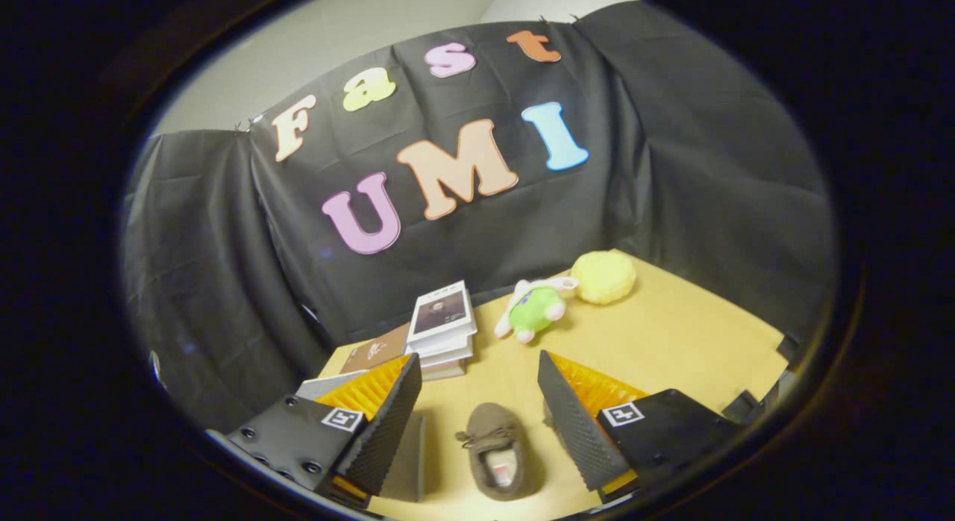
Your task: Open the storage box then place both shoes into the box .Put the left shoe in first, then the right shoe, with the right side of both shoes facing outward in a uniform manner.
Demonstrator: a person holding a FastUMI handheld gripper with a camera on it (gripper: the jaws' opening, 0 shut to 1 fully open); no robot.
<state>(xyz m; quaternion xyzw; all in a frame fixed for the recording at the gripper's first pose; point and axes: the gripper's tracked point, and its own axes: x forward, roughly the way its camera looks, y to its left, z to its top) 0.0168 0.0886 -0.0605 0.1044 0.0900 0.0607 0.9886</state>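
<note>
Black cloth backs the tan desk [671, 334]. Jaws of the gripper [477, 409] spread wide, empty, a brown slipper [496, 450] lying between them; books [442, 331] and a green plush toy [533, 308] sit beyond.

Staged recording booth: black cloth wall [224, 282], wooden table [671, 334]

One brown shoe [496, 452] lay on the wooden table [671, 342]. Beyond the shoe: one stack of books [442, 331], one green plush toy [536, 309], one yellow fluffy ball [603, 277]. Two gripper fingers [384, 424], spread apart, flanked the shoe.
</note>
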